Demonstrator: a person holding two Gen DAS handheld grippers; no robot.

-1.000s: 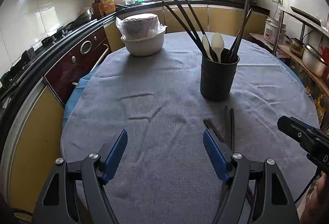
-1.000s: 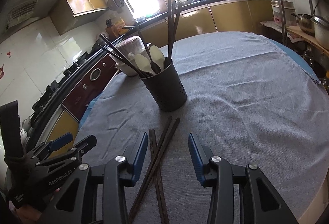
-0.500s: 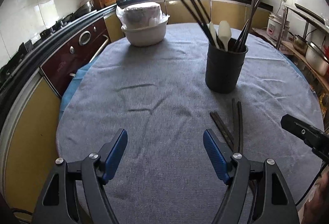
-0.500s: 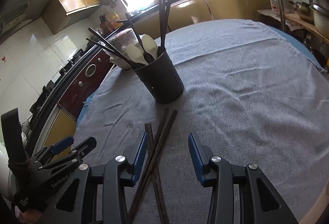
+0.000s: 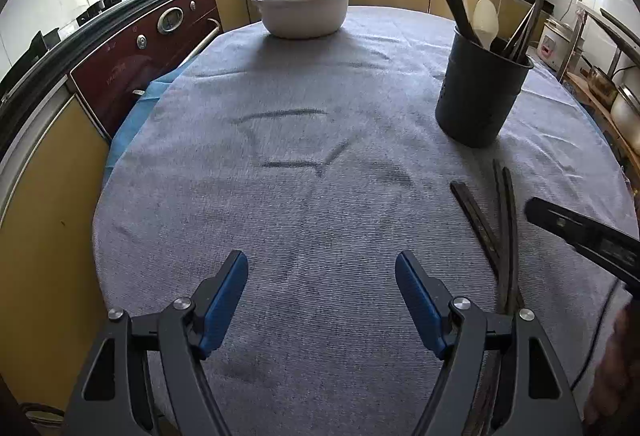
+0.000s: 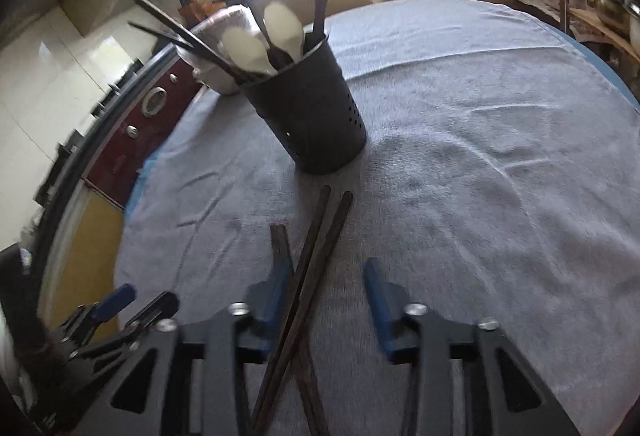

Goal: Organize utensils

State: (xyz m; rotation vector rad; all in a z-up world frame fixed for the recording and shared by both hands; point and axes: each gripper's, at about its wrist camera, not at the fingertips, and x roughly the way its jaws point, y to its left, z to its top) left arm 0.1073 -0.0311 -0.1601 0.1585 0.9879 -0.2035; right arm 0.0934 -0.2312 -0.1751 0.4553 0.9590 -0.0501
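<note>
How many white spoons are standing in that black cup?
2: one white spoon stands behind, another white spoon just left of it, both in the black cup. More may hide among the chopsticks.

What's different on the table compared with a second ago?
Both hand-held grippers have dropped closer to the grey tablecloth. The right hand-held gripper is closing around the loose dark wooden chopsticks, not yet gripping. The left hand-held gripper stays open, empty. The black perforated utensil holder hasn't moved.

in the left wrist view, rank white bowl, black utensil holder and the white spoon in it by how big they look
1. white bowl, widest, though farthest from the camera
2. black utensil holder, narrower than the bowl but taller; their areas look close, so this order is unsure
3. white spoon, clearly smallest; only its upper part shows above the rim
</note>
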